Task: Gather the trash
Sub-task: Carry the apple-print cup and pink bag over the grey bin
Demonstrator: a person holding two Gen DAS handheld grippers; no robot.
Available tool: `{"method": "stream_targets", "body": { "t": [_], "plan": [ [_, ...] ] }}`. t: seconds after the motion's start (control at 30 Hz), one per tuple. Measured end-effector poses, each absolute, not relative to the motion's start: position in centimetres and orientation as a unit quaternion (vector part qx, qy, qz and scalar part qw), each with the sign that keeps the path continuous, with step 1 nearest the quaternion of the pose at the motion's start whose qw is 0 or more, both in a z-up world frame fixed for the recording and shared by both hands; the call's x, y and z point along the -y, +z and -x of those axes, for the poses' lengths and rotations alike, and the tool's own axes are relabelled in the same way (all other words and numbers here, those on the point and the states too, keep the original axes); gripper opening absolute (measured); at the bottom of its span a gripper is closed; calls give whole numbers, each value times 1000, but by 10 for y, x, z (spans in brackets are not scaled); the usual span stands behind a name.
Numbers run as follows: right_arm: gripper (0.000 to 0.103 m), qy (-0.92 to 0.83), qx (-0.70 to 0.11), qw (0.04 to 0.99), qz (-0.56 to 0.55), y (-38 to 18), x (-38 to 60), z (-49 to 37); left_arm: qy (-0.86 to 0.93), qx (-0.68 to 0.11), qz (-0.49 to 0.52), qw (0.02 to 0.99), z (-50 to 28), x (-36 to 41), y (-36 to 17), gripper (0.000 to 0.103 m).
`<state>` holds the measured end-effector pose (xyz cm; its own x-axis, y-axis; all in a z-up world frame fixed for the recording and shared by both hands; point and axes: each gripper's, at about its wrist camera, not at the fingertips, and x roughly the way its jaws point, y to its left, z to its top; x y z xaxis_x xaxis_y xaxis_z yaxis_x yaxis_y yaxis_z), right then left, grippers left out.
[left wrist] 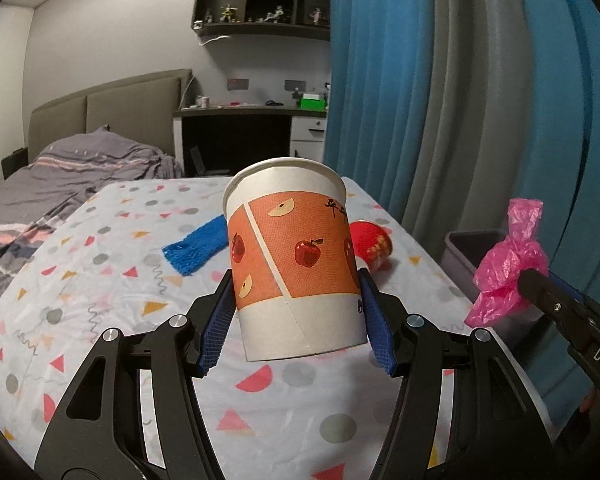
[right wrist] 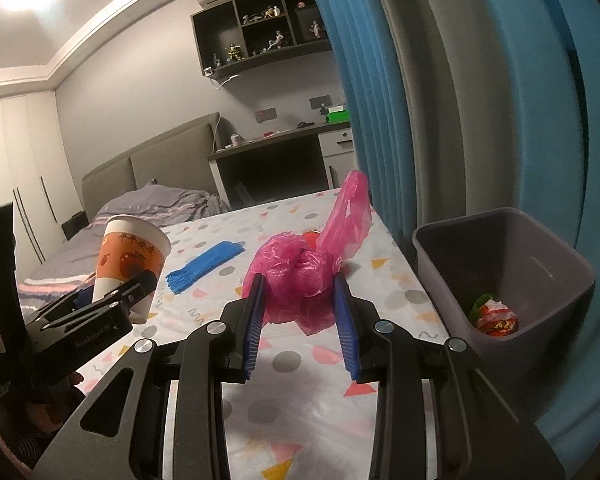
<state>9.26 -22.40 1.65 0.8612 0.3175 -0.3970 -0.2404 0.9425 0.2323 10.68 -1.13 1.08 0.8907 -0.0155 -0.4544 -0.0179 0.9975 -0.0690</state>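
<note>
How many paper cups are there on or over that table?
2. One apple-print cup is held up in the left claw; a red cup lies on its side on the table behind it. Others may be hidden.

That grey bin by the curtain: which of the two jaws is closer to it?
Right. The right gripper, holding the pink bag, is just beside the grey bin; the left gripper, holding the paper cup, is farther away over the table.
</note>
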Motion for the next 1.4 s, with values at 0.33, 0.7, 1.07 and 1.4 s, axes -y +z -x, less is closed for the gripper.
{"method": "stream_targets", "body": {
  "t": [0.33, 0.7, 1.07, 1.4],
  "plan": [
    [34, 130, -219, 962, -95, 16, 241, -97, -22, -232, 21, 972, -115, 41, 9, 58],
    [34, 104, -218, 965, -105, 12, 264, -101, -51, -228, 2, 972, -130, 81, 11, 58],
    [34, 63, -212, 969, -111, 9, 301, -111, -92, -225, -17, 970, -151, 125, 9, 58],
    [34, 15, -210, 971, -112, 3, 337, -129, -139, -219, -31, 965, -174, 169, 8, 58]
  ]
}}
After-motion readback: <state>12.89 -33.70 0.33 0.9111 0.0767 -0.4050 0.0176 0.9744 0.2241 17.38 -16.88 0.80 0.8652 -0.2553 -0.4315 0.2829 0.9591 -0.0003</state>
